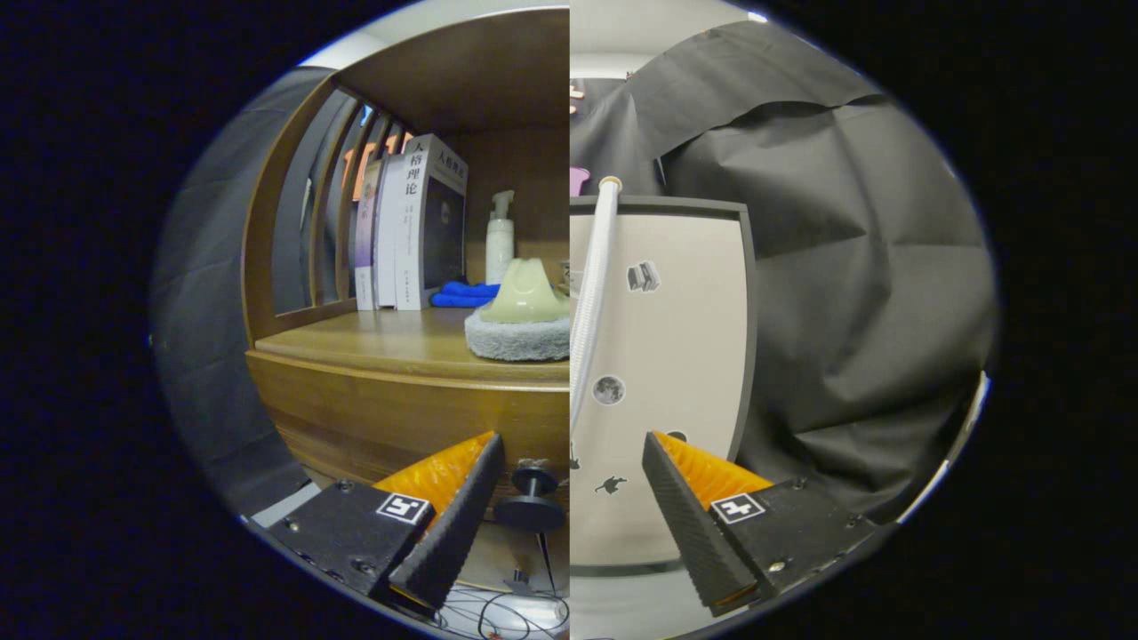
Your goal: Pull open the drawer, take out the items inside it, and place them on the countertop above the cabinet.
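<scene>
Tool (571, 437) spread wide, gripping nothing, aimed at the wooden cabinet. On the worktop (391, 342), from the left: a row of upright books (409, 231), a blue cloth (462, 293), a pump bottle (500, 240) behind it, then a pale-handled scrubber (520, 320) on a grey pad near the front edge. Below that edge, the drawer front (391, 418), with its dark knob (531, 500) between the fingers, close to the left one. To the right, a white hose (594, 276) running down a pale panel (685, 311) with small stickers, then black cloth.

Judging by the knob's place, a grip on it looks like the matter in hand. To do that well: shift left until the knob sits midway between the fingers, close behind its round head on the stem, keep the pull straight and level.

Cannot tell whether the drawer is fully shut. Drawer's inside hidden, so no telling if anything lies in it; scrubber on the worktop fits either a thing already taken out or one that belongs there. Cabinet's right part cut off along a sharp vertical break.
</scene>
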A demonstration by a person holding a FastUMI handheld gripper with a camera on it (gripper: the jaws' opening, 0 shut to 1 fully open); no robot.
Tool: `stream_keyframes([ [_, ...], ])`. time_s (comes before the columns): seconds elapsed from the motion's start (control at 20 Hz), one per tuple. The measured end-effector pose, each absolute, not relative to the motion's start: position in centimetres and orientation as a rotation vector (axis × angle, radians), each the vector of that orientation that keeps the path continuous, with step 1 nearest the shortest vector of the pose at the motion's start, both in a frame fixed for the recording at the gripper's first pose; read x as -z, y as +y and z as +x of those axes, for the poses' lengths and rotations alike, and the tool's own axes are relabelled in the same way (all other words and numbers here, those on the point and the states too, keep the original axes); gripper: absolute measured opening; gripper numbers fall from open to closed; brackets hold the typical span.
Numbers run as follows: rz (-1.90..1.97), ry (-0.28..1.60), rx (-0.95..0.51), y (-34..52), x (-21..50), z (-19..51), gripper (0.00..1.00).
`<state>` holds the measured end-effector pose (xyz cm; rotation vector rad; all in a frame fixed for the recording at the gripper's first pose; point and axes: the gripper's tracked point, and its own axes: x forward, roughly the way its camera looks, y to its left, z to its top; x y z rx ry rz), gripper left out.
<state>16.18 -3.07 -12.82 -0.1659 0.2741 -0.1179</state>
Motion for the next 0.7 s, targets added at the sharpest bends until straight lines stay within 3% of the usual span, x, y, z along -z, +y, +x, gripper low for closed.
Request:
stream_keyframes([
  [0.7, -0.122, 0.248, 0.088, -2.3, 12.6, 12.4, 1.00],
])
